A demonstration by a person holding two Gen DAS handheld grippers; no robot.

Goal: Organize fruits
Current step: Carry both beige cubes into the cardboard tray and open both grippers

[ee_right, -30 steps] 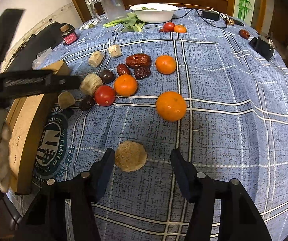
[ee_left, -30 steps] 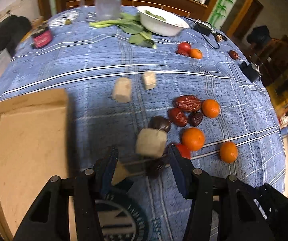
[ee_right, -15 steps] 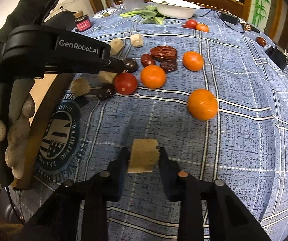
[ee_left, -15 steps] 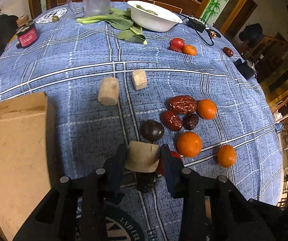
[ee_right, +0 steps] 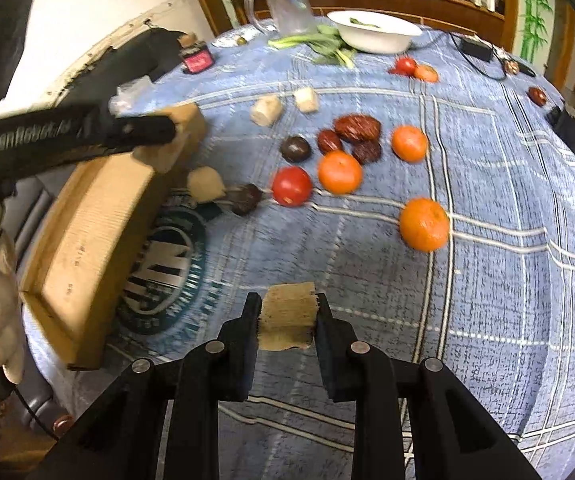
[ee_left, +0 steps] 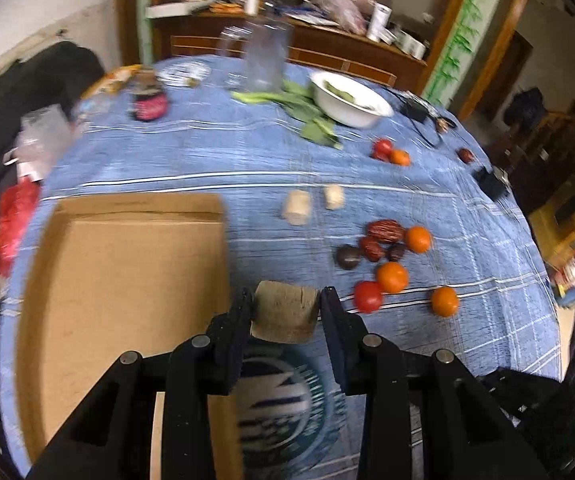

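My left gripper [ee_left: 287,300] is shut on a tan chunk [ee_left: 285,318], held in the air just right of the cardboard tray [ee_left: 127,272]. My right gripper [ee_right: 287,306] is shut on another tan chunk [ee_right: 287,320] above the blue cloth. Oranges [ee_left: 392,277], a tomato [ee_left: 368,297], red dates [ee_left: 385,231] and a dark fruit [ee_left: 347,257] lie grouped on the cloth. Two more tan chunks [ee_left: 297,208] lie farther back. In the right wrist view, the left gripper's fingers [ee_right: 139,132] reach over the tray's far corner, and a tan chunk [ee_right: 206,184] and a dark fruit [ee_right: 247,198] lie beside the tray.
A white bowl [ee_left: 349,100], leafy greens [ee_left: 307,108], a glass pitcher [ee_left: 265,60] and a red jar [ee_left: 149,106] stand at the back. A black adapter [ee_left: 491,186] sits at the right edge. A gloved hand [ee_right: 3,320] shows at the left.
Both grippers closed on a tan chunk each and lifted it off the cloth. The left one rose and swung left toward the tray; the right one rose slightly.
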